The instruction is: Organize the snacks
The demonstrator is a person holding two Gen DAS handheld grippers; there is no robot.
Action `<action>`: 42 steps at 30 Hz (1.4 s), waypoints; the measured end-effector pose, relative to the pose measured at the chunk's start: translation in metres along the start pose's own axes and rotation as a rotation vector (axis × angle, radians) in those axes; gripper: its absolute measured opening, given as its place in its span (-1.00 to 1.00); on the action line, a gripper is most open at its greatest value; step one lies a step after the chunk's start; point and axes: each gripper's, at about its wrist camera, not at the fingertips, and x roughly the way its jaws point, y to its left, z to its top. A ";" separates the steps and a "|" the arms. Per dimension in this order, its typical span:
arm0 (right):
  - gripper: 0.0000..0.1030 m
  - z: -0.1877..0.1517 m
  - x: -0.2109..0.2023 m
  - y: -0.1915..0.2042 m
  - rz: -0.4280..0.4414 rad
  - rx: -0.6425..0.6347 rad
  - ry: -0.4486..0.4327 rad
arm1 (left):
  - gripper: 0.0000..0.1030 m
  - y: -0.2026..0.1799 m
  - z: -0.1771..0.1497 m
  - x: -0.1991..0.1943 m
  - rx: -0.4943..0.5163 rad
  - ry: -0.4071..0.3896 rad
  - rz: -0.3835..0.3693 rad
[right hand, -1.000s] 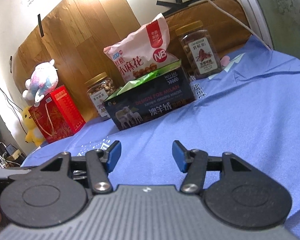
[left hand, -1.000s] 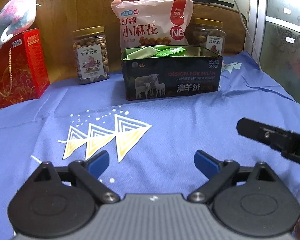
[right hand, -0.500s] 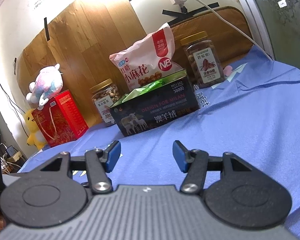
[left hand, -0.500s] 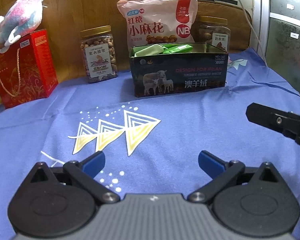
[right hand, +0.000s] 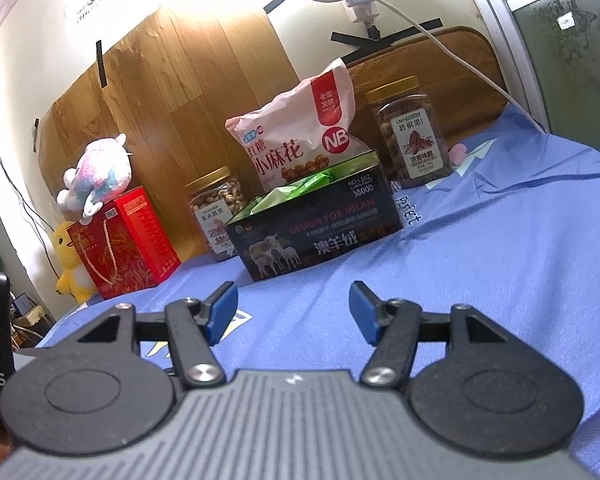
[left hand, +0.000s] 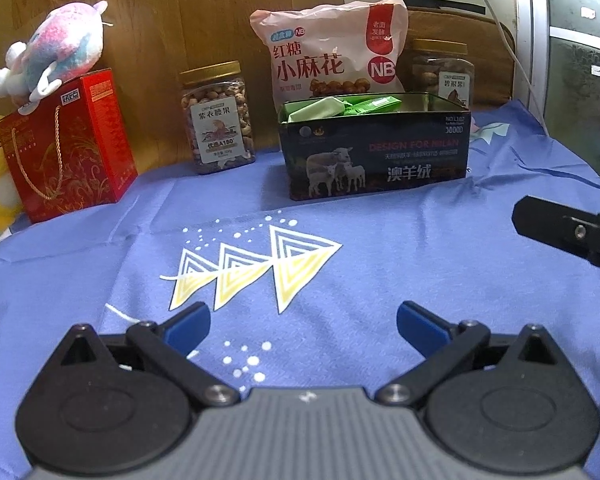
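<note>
The left hand-held gripper (left hand: 302, 322) hangs released, jaws wide, with nothing between them, over the blue cloth (left hand: 380, 248). The right hand-held gripper (right hand: 292, 312) is opening, also empty. The tin (left hand: 376, 156) of green packets (left hand: 340, 106) sits well ahead of both, before the pink bag (left hand: 328, 48) and between two jars.

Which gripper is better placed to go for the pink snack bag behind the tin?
Probably the left gripper: it faces the pink snack bag and tin squarely, wide open and empty. The right gripper, also empty and opening, sees them off to one side, so it would likely have to swing across.
</note>
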 end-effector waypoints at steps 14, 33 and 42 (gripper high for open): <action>0.26 -0.003 0.001 0.000 -0.001 0.006 0.007 | 1.00 0.000 -0.007 -0.005 0.017 -0.003 0.001; 0.32 -0.004 -0.002 0.001 -0.007 0.024 -0.004 | 1.00 -0.002 -0.012 -0.013 0.037 -0.031 0.034; 0.34 -0.005 -0.002 0.001 -0.009 0.030 -0.004 | 1.00 -0.003 -0.013 -0.012 0.049 -0.024 0.040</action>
